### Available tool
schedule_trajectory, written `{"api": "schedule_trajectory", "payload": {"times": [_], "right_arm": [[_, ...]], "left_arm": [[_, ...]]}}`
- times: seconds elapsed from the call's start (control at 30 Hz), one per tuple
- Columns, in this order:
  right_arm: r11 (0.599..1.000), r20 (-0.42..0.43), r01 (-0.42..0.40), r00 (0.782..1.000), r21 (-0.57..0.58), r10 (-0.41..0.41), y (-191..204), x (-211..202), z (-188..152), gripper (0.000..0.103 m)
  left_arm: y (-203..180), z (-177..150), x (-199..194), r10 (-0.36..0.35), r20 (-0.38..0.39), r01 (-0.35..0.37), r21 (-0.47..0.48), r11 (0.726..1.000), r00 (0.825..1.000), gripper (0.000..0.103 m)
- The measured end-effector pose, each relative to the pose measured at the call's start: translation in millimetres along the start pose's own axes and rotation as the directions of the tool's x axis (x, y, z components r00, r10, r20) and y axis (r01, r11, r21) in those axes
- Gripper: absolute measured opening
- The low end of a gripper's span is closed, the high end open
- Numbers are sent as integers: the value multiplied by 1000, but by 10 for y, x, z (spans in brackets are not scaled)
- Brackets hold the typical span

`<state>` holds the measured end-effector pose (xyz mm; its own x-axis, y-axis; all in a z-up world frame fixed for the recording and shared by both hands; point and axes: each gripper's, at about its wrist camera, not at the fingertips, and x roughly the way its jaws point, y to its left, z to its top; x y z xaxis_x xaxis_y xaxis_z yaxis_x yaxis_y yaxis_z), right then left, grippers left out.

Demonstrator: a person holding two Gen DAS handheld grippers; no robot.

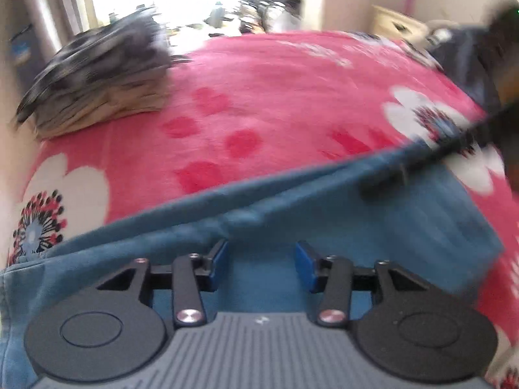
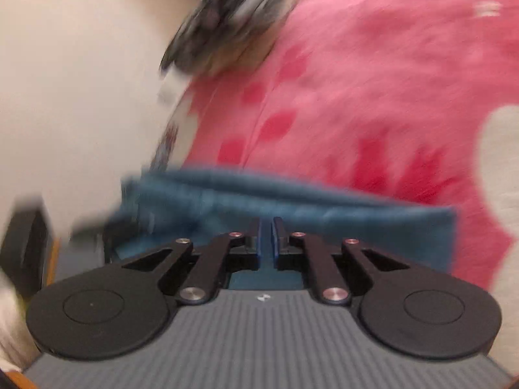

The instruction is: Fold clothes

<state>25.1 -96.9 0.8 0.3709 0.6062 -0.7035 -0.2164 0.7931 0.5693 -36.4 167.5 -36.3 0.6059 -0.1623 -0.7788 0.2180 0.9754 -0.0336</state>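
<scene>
Left fingers (image 1: 219,261) apart, right fingers (image 2: 258,240) clamping blue garment (image 2: 324,214).

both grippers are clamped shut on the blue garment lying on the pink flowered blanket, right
Not quite. The right gripper has its jaws nearly closed on the blue garment, but the left wrist view shows the left gripper with jaws wide apart, open over the cloth. The pink flowered blanket part is right.
</scene>
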Motion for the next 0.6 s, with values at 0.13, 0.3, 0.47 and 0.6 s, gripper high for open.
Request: {"api": "schedule_trajectory", "payload": {"times": [0.13, 0.3, 0.47, 0.6], "right_arm": [[998, 56, -9, 998, 68, 5, -9, -59, -74, 8], [970, 234, -56, 972, 237, -1, -246, -913, -327, 44], [934, 130, -27, 991, 356, -20, -625, -986, -635, 49], [860, 59, -92, 996, 501, 72, -936, -635, -815, 50]], "left_arm": [[412, 185, -163, 29, 73, -15, -197, 980, 997, 51], [626, 236, -508, 2, 108, 30, -299, 954, 994, 53], [547, -5, -730, 9, 129, 24, -251, 968, 992, 56], [560, -271, -785, -5, 88, 28, -265, 964, 996, 56]]}}
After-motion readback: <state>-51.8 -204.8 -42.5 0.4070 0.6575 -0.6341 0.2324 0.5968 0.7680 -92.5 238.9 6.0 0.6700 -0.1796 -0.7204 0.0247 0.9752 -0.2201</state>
